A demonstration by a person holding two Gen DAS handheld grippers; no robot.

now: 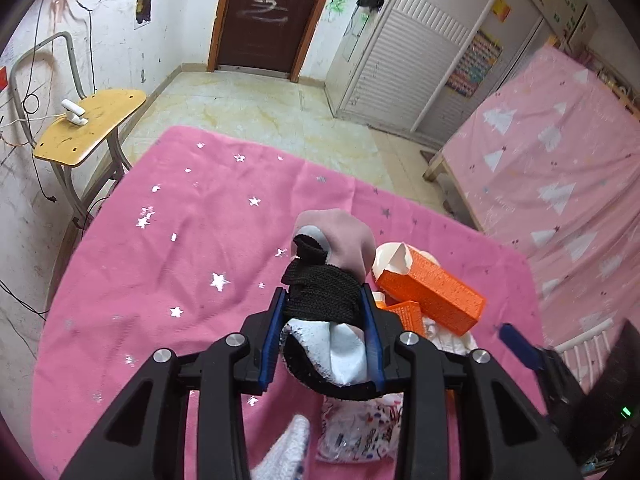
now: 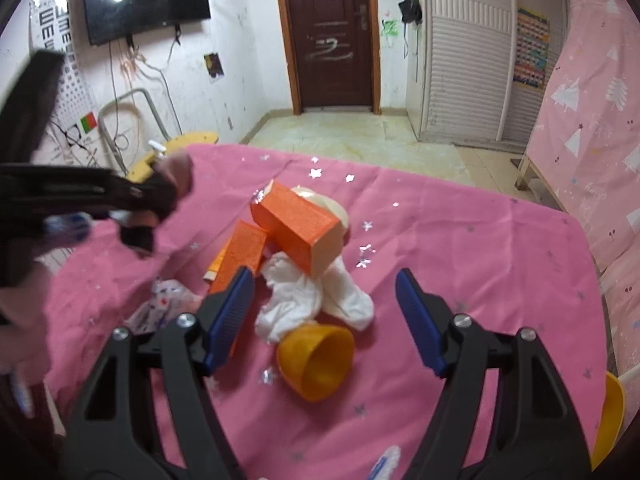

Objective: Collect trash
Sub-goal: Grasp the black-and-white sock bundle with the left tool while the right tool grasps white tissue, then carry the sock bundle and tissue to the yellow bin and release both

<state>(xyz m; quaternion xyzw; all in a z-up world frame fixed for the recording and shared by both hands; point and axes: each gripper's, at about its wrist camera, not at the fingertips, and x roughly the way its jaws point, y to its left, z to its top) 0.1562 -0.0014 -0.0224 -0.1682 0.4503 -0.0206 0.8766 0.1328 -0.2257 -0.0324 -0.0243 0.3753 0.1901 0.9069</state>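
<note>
My left gripper [image 1: 325, 296] is shut on a bundle of socks [image 1: 326, 300], black, white and pink, held above the pink table cloth [image 1: 180, 240]. It also shows blurred at the left of the right wrist view [image 2: 152, 200]. My right gripper [image 2: 326, 276] is open and empty, above a crumpled white tissue [image 2: 296, 300] and an orange plastic cup [image 2: 316, 360] lying on its side. An orange carton [image 2: 296, 228] leans on a cream paper bowl [image 2: 332, 208]; a smaller orange box [image 2: 240, 256] lies beside it. The carton also shows in the left wrist view [image 1: 432, 288].
A printed plastic wrapper [image 1: 360, 432] lies below the left gripper. A yellow chair [image 1: 88, 124] stands left of the table, a pink bed [image 1: 560, 168] at the right. A second orange cup [image 2: 608, 420] sits at the table's right edge.
</note>
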